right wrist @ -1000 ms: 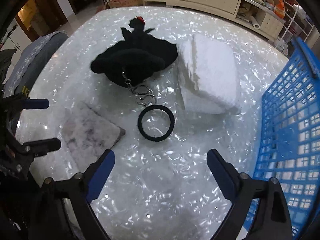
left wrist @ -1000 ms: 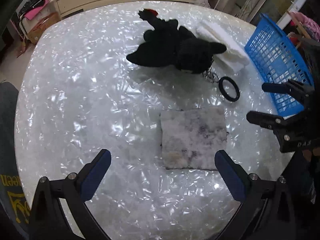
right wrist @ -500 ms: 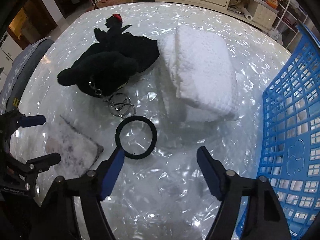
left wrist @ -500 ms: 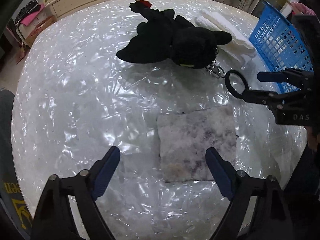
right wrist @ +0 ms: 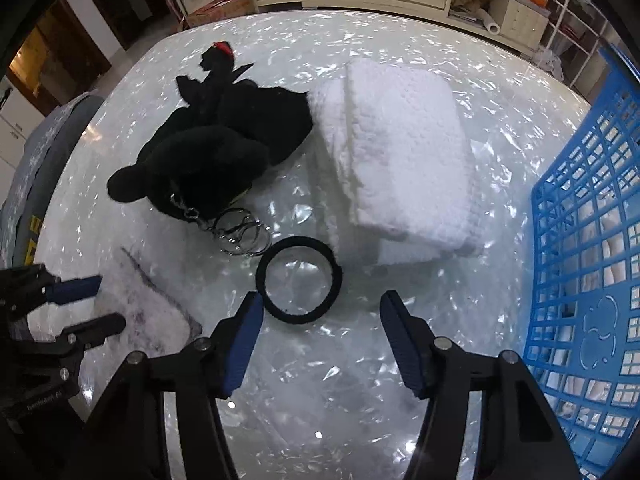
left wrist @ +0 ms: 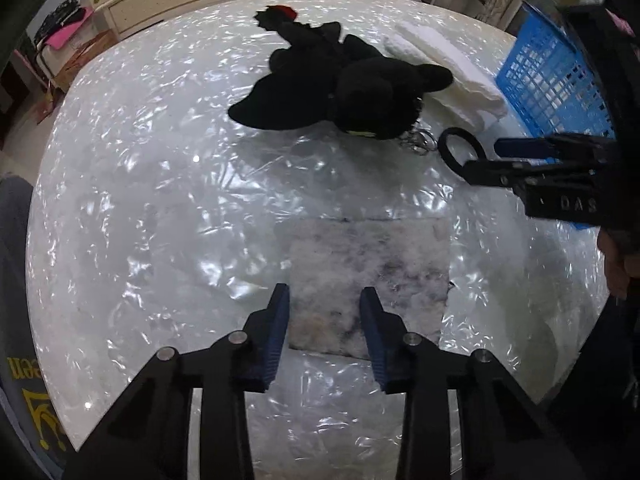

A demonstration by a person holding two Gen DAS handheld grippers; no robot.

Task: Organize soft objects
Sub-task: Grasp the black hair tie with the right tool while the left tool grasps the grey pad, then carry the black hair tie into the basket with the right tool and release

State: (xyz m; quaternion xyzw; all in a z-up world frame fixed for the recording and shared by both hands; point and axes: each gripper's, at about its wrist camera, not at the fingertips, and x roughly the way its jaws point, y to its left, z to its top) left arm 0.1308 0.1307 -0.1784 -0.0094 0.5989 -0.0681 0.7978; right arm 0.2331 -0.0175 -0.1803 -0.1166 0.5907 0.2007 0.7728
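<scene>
A marbled grey-white cloth square (left wrist: 380,264) lies flat on the glossy white table (left wrist: 160,200). My left gripper (left wrist: 324,294) points down at the cloth's near left part. Its jaws are closing with the cloth between them, and the cloth is not bunched. My right gripper (right wrist: 322,300) hangs just short of a black hair tie (right wrist: 296,318). Those jaws are closing too, with only bare table between them. A black plush toy (right wrist: 216,152) with a keyring (right wrist: 240,236) lies beyond, beside a folded white towel (right wrist: 404,152).
A blue plastic basket (right wrist: 592,240) with pale items inside stands at the table's right edge. A grey chair back (left wrist: 12,240) sits at the left edge. The person's hand (left wrist: 616,264) shows behind the right gripper (left wrist: 500,156). Cabinets stand beyond the table.
The left jaws narrowed from wide apart to straddling the cloth's near left part. The right gripper slid toward the hair tie and its jaws narrowed.
</scene>
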